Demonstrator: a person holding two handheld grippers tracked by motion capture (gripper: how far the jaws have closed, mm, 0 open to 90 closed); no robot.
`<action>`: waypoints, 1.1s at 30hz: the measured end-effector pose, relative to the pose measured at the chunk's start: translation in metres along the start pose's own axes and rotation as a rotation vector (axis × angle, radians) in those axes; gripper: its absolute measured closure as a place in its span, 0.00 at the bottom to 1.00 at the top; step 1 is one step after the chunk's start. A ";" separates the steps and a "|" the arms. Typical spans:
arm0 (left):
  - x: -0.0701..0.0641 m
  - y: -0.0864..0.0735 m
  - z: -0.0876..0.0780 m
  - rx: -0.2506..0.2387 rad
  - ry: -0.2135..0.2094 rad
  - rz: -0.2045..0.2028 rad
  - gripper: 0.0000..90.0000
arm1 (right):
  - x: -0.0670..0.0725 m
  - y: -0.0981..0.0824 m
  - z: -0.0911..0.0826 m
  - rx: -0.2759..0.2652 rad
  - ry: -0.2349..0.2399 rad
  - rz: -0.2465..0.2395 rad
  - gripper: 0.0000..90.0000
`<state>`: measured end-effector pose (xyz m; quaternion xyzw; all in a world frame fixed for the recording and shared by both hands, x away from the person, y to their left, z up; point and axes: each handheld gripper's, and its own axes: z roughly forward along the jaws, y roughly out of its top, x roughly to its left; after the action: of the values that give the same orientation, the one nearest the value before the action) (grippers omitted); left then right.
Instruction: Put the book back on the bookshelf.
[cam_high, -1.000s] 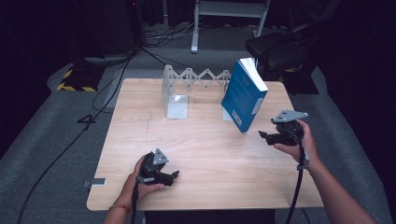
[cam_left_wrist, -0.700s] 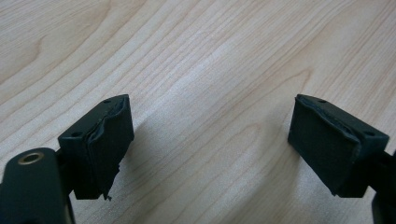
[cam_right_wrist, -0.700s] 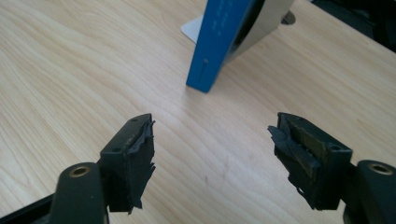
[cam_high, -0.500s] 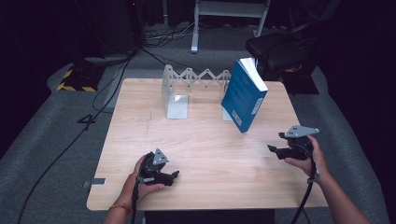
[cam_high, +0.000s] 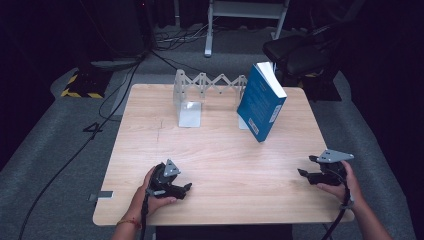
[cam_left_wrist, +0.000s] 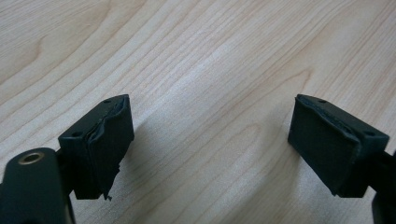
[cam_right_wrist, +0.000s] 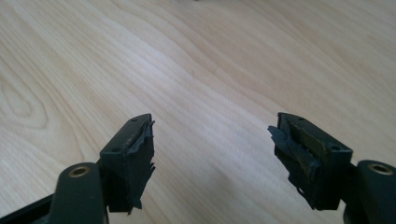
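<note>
A blue book (cam_high: 261, 102) with a white page edge stands tilted at the back right of the wooden table (cam_high: 215, 150), leaning against a white folding rack (cam_high: 207, 85). My left gripper (cam_high: 186, 189) rests near the front left edge, held in a hand. Its jaws stand open in the left gripper view (cam_left_wrist: 210, 149), with bare wood between them. My right gripper (cam_high: 306, 166) hovers low at the front right, well in front of the book. It is open too in the right gripper view (cam_right_wrist: 212, 154), with nothing between its worn pads (cam_right_wrist: 140, 158).
A white bookend plate (cam_high: 190, 114) stands at the rack's left end. A black chair (cam_high: 300, 50) and a metal stand (cam_high: 245, 15) sit beyond the table's far edge. Cables (cam_high: 65, 165) run across the grey floor on the left.
My right gripper has moved away from the book, toward the front right edge of the table and lower. The left gripper has kept still.
</note>
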<state>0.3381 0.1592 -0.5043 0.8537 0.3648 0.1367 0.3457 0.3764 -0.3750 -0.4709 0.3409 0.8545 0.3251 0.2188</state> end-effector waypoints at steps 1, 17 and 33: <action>0.000 0.000 0.000 0.000 0.000 0.000 0.16 | 0.000 0.000 0.000 0.000 0.000 0.000 0.32; 0.000 0.000 0.000 -0.001 0.003 -0.003 0.17 | -0.014 -0.055 -0.007 -0.048 0.026 0.143 0.29; 0.000 0.001 0.000 0.002 0.000 0.004 0.16 | -0.017 -0.057 -0.007 -0.039 0.032 0.177 0.27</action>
<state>0.3389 0.1590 -0.5042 0.8547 0.3634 0.1371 0.3445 0.3582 -0.4216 -0.5037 0.4056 0.8178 0.3653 0.1823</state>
